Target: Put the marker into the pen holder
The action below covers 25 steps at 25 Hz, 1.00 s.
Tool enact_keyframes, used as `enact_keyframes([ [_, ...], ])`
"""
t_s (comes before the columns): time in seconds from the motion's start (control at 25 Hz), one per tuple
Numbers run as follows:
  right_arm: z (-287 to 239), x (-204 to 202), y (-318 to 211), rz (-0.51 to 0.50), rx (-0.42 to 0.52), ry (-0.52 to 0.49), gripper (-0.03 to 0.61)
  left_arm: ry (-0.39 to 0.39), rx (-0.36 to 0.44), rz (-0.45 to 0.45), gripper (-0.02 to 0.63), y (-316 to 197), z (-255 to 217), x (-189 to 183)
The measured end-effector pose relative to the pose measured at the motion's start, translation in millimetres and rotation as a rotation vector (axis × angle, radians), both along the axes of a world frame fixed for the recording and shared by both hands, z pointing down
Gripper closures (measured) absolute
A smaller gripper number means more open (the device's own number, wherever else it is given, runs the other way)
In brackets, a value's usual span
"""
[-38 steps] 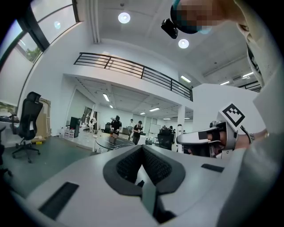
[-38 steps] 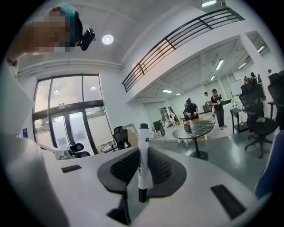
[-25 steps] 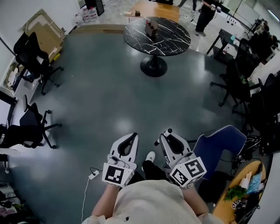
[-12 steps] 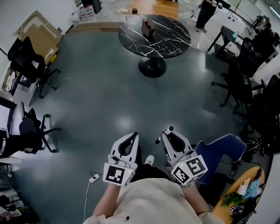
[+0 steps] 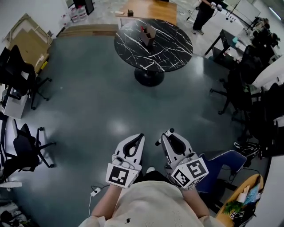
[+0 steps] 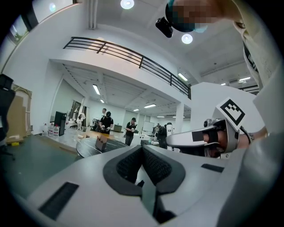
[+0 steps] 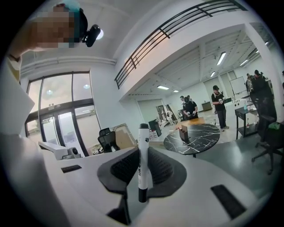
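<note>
A white marker (image 7: 143, 162) with black ends stands upright between the jaws of my right gripper (image 7: 142, 166), which is shut on it. From the head view its ends stick out across that gripper (image 5: 170, 139) as a short marker (image 5: 164, 136). The brown pen holder (image 5: 148, 34) stands on a round black marble table (image 5: 168, 48) far ahead across the floor. It is small in both gripper views, as the pen holder (image 7: 183, 131) and the pen holder (image 6: 101, 144). My left gripper (image 5: 133, 145) is shut with nothing in it (image 6: 143, 153).
Black office chairs (image 5: 20, 71) stand at the left and right (image 5: 237, 93), and a blue chair (image 5: 222, 166) is close on my right. Cardboard (image 5: 26, 37) leans at the far left. A wooden table (image 5: 148, 9) and several people (image 5: 203, 13) are beyond the round table.
The round table and pen holder have drawn nearer and lower in the head view. Both grippers keep their pose; the marker stays held.
</note>
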State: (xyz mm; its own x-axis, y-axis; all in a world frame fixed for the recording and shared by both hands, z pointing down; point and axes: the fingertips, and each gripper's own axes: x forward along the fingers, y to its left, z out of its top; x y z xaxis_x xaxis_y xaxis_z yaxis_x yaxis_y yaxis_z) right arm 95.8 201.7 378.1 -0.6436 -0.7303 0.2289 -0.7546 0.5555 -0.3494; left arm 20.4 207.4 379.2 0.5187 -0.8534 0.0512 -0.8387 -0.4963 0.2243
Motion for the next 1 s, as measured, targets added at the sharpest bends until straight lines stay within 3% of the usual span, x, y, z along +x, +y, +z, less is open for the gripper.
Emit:
enact_keyframes([
  [0.28,-2,-40,-69,0.035,-0.014,-0.024,0.503,0.002,0.027,0.037,0.606,-70,-5,-37],
  [0.52,-3,-54,-124,0.026,0.001,-0.007,0.503,-0.068,-0.056,0.031,0.606,-126,15,-64],
  [1.0,1,-15,-303,0.024,0.006,-0.036,0.503,-0.099,-0.033,0.026,0.606,-290,12,-30],
])
